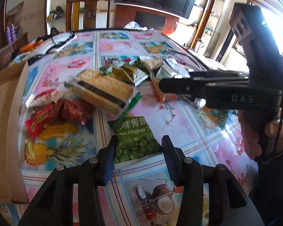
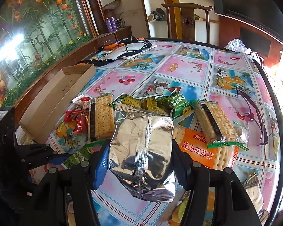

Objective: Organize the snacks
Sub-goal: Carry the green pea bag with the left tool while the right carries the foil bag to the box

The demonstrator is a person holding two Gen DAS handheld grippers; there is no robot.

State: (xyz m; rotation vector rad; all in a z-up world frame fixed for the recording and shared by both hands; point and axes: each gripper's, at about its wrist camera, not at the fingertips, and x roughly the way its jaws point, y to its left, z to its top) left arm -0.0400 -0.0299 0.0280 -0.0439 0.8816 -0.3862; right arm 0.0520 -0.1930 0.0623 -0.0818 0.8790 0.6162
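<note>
My left gripper point(image 1: 139, 145) is shut on the lower part of a green pea snack packet point(image 1: 134, 133), one pad pressing each side, just above the fruit-print tablecloth point(image 1: 198, 124). My right gripper point(image 2: 139, 158) is shut on a puffy silver foil packet point(image 2: 141, 146), seam side up. In the right wrist view the left gripper point(image 2: 54, 158) shows at the lower left with the green packet point(image 2: 79, 155). In the left wrist view the right gripper point(image 1: 162, 85) reaches in from the right, gripped by a hand point(image 1: 258, 131). Loose snacks lie in a pile: cracker packs point(image 2: 102, 118), red packets point(image 1: 53, 116), an orange cracker pack point(image 2: 198, 148).
An open cardboard box point(image 2: 53, 101) lies along the table's left side. Purple glasses point(image 2: 254, 116) rest near the right rim. A black-and-white bag point(image 2: 126, 50) and a plastic bag point(image 2: 235, 45) sit at the far edge, with a wooden chair point(image 2: 188, 20) behind.
</note>
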